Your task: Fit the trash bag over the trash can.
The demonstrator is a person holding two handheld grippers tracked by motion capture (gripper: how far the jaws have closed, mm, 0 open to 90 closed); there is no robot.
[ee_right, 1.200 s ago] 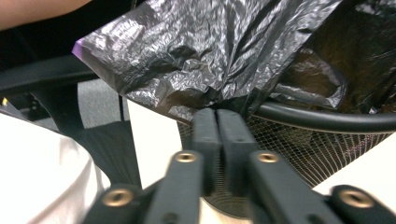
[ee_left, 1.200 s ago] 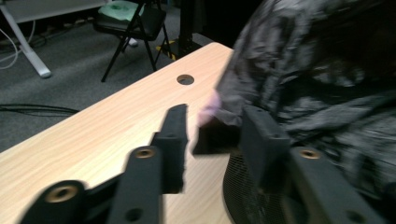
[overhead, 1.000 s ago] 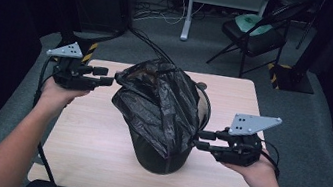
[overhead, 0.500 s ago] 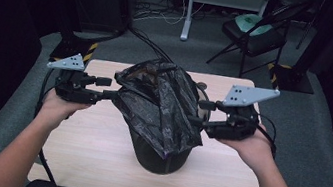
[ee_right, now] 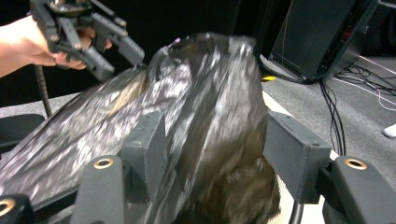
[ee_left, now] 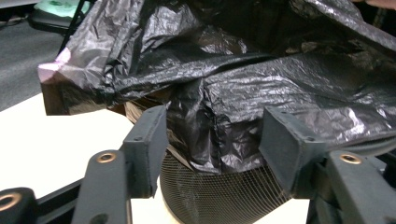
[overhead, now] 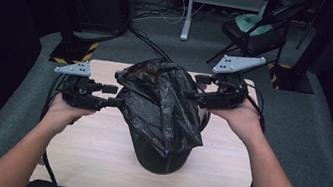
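- My left gripper (overhead: 109, 94) was at the left side of the black trash bag (overhead: 165, 106), which was draped loosely over the mesh wastebasket (overhead: 160, 156) in the middle of the wooden table (overhead: 95, 148).
- Its jaws stood partly spread, one on each side of a crumpled fold of the plastic; in the left gripper view (ee_left: 215, 140) the fold hung between the pads with a gap showing on both sides, so nothing was pinched there.
- Those jaws had just been opening a little.
- My right gripper (overhead: 195, 90) was up at the right side of the bag, near its top, and sat higher than the left one.
- Its jaws had just been opening too, and they stood apart with the bag's upper part bulging between them (ee_right: 215, 154); that picture was blurred, but the pads did not look to be pressing the film.
- The bag rose in a peak above the basket's rim and hung down over its front; below the plastic the mesh wall showed (ee_left: 219, 196).
- In the right gripper view my left hand (ee_right: 28, 39) and its gripper showed beyond the bag, jaw tips right at the plastic's far edge.
- The basket stood upright on the table, between my two forearms.
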